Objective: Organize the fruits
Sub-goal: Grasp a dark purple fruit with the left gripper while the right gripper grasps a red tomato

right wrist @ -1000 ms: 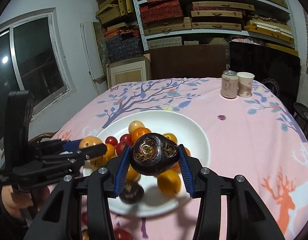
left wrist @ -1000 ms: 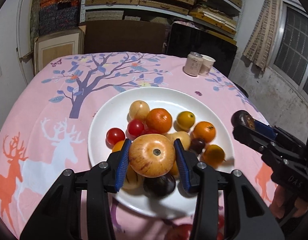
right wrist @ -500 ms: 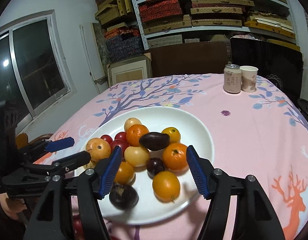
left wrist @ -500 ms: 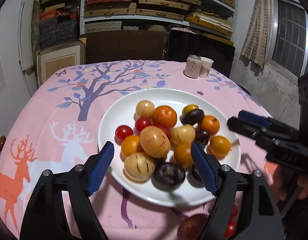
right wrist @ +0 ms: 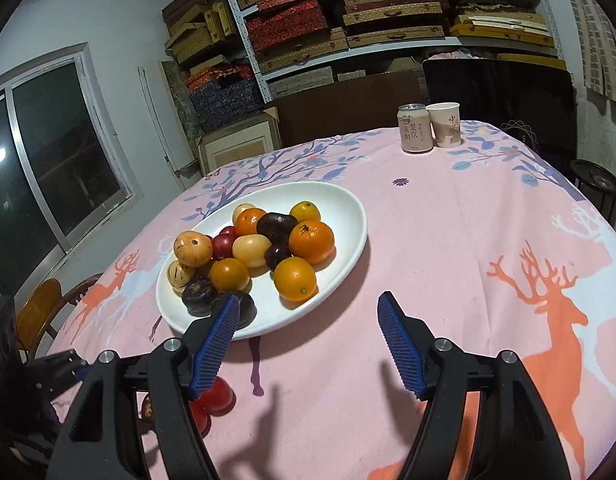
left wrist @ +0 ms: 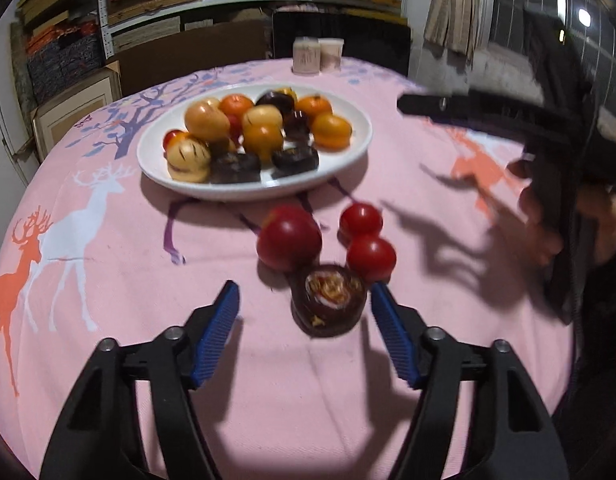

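My left tongs hang spread over the pink cloth; their jaws have just been closing a little, yet nothing is pinched. A dark cut-open fruit lies on the cloth between the blue pads, nearer the right-hand one and not touching either. At its eleven o'clock sits a big red fruit, and two smaller red ones at one o'clock, the nearer close against it. The white plate heaped with fruit stands farther off at twelve. My right tongs are spread too, jaws just opening, holding nothing; the plate lies at their eleven o'clock, its near rim behind the left pad.
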Available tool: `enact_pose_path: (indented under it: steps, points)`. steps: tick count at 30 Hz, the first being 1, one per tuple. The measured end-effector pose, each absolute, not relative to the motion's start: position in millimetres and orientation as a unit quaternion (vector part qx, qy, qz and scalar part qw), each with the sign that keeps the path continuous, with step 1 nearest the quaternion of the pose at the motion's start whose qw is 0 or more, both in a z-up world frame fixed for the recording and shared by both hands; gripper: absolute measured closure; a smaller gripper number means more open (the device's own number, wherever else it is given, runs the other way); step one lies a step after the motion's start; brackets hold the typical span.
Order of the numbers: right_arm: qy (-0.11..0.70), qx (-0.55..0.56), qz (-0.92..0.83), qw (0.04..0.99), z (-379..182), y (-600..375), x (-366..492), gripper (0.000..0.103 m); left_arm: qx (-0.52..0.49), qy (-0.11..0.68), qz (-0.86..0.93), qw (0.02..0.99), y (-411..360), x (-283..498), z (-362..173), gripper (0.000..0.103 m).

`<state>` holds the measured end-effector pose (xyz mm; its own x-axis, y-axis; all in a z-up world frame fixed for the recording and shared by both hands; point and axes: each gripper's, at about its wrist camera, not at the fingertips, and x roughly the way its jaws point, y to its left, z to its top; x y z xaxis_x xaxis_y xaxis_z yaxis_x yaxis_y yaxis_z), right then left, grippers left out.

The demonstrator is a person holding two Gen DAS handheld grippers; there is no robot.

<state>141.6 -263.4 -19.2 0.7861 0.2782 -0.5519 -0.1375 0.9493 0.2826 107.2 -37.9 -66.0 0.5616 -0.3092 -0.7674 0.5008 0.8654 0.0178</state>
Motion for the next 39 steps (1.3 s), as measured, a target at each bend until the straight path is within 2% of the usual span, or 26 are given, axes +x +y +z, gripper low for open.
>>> enact_pose_path:
  steps: [3,5,8,10,14,18,24,27,31,37,38,39]
  points:
    - [0.313,0.109,0.113,0.937,-23,-262,138,0.031,0.115,0.419,-0.228,0.872,-43,112,-70,0.046]
    - [0.324,0.107,0.113,0.933,-27,-262,138,0.031,0.109,0.44,-0.227,0.862,-47,120,-76,0.054]
    - [0.332,0.115,0.116,0.929,-29,-265,140,0.031,0.11,0.44,-0.224,0.863,-50,123,-76,0.056]
    - [0.338,0.119,0.119,0.926,-32,-266,140,0.031,0.108,0.439,-0.229,0.862,-49,121,-75,0.061]
    - [0.344,0.117,0.133,0.922,-33,-263,139,0.031,0.083,0.435,-0.229,0.867,-40,120,-72,0.062]
    - [0.356,0.1,0.17,0.913,-33,-250,134,0.031,0.004,0.435,-0.21,0.876,-9,127,-69,0.062]
    - [0.385,0.009,0.227,0.895,-32,-201,107,0.032,-0.015,0.431,-0.199,0.88,-3,130,-66,0.062]
    - [0.414,-0.039,0.239,0.878,-42,-174,102,0.041,-0.021,0.433,-0.198,0.879,0,132,-66,0.062]
    - [0.437,-0.047,0.237,0.867,-50,-160,106,0.05,-0.026,0.434,-0.196,0.879,2,132,-68,0.062]
    - [0.455,-0.023,0.225,0.861,-55,-155,119,0.058,-0.023,0.44,-0.195,0.876,1,134,-70,0.062]
    - [0.456,-0.021,0.22,0.862,-55,-153,121,0.061,-0.023,0.44,-0.194,0.876,1,134,-70,0.062]
    - [0.457,-0.023,0.214,0.863,-55,-153,122,0.07,-0.023,0.441,-0.194,0.876,1,134,-70,0.062]
